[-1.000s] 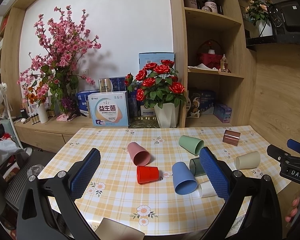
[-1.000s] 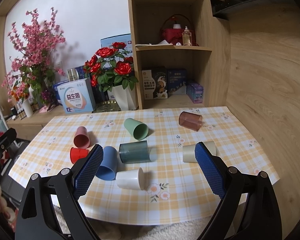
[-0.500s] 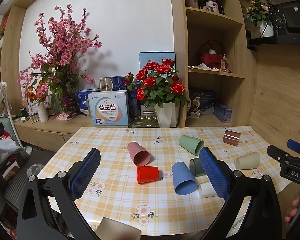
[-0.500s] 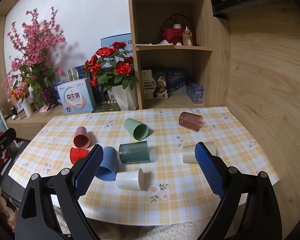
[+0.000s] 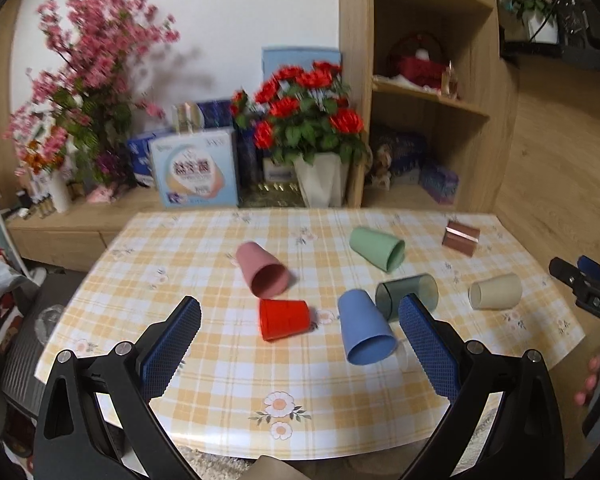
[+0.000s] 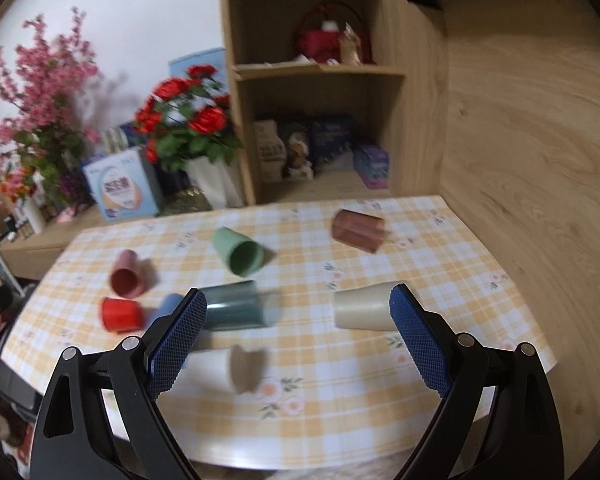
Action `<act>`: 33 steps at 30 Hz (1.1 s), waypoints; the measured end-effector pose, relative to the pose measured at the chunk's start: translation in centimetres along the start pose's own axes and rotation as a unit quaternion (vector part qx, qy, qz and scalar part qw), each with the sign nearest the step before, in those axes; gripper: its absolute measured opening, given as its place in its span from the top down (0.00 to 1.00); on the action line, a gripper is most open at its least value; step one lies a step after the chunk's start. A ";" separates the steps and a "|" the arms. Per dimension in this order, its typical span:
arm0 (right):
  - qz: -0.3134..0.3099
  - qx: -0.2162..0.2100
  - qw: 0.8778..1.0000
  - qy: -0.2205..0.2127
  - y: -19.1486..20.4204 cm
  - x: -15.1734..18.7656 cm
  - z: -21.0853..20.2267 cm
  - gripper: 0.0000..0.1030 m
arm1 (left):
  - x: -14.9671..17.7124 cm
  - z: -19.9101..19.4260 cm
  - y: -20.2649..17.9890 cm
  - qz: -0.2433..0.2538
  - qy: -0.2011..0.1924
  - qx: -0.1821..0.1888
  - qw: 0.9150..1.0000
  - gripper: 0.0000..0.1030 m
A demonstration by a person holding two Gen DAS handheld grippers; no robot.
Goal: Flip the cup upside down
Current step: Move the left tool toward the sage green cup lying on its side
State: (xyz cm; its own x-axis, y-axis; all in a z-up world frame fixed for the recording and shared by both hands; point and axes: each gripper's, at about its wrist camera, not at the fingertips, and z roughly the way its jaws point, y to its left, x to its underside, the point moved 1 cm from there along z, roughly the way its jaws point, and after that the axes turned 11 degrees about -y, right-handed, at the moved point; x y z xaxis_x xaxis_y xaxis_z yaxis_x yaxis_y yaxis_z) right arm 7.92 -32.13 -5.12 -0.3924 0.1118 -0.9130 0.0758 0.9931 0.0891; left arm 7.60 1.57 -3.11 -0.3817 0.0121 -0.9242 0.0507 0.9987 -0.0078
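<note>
Several plastic cups lie on their sides on the checked tablecloth: a pink cup, a red cup, a blue cup, a dark teal cup, a green cup, a brown cup and a beige cup. My left gripper is open and empty above the near table edge, with the red and blue cups between its fingers in the view. My right gripper is open and empty, the teal cup and beige cup ahead, a white cup blurred below.
A vase of red roses, a blue-white box and pink blossom branches stand on the sideboard behind the table. A wooden shelf unit rises at the back right. A wood-panelled wall bounds the right side.
Both grippers have moved forward and tipped down towards the table; the cups look larger and the views are blurred by motion. The cups have not moved. Both grippers stay open.
</note>
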 end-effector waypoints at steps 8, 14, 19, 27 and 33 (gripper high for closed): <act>0.018 0.012 1.000 0.021 -2.9 -0.6 5.5 0.13 | -1.2 6.6 -0.6 -0.026 0.066 0.032 0.997 0.06; 0.027 0.003 0.998 0.052 -4.1 -0.4 8.9 0.13 | -2.7 11.2 -1.7 -0.049 0.104 0.051 0.992 0.13; 0.022 0.016 0.997 0.079 -4.8 0.6 11.7 0.13 | -3.3 15.9 -2.2 -0.094 0.152 0.066 0.982 0.18; 0.038 0.026 0.995 0.089 -6.8 0.5 14.1 0.13 | -3.7 26.6 -4.3 -0.186 0.238 0.096 0.948 0.22; 0.057 0.038 0.993 0.096 -8.6 0.9 15.2 0.13 | -1.7 35.7 -6.2 -0.258 0.290 0.091 0.917 0.22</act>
State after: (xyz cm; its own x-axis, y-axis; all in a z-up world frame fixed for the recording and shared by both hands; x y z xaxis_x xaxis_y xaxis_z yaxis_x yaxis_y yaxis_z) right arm 20.89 -41.14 -12.79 -0.5445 0.2350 -0.8052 0.1952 0.9691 0.1508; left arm 40.89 -6.40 -15.08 -0.8224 -0.3828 -0.4207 -0.1419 0.8543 -0.5000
